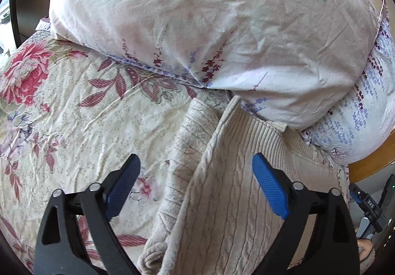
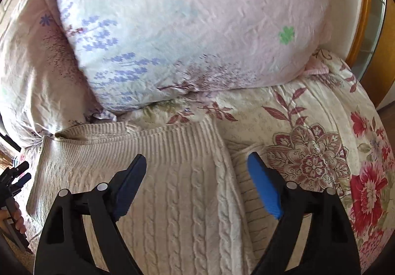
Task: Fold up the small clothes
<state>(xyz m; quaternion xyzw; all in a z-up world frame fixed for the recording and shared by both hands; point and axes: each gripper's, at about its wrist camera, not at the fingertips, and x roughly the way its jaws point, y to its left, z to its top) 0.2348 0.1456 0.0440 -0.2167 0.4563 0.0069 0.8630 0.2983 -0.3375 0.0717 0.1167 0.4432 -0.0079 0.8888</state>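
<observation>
A beige cable-knit sweater (image 1: 222, 188) lies on the floral bedspread (image 1: 74, 107), with a side part folded over its body. In the right wrist view the sweater (image 2: 172, 201) has its ribbed hem toward the pillow. My left gripper (image 1: 196, 166) is open and empty, just above the sweater's left folded edge. My right gripper (image 2: 196, 164) is open and empty, over the sweater's right edge. The other gripper (image 2: 14, 176) shows at the far left of the right wrist view, and another shows at the right edge of the left wrist view (image 1: 370, 203).
A big white pillow with purple flower print (image 1: 209, 28) lies right behind the sweater and also shows in the right wrist view (image 2: 185, 28). A wooden bed frame (image 1: 370, 164) runs along the right. Open bedspread (image 2: 321, 151) lies beside the sweater.
</observation>
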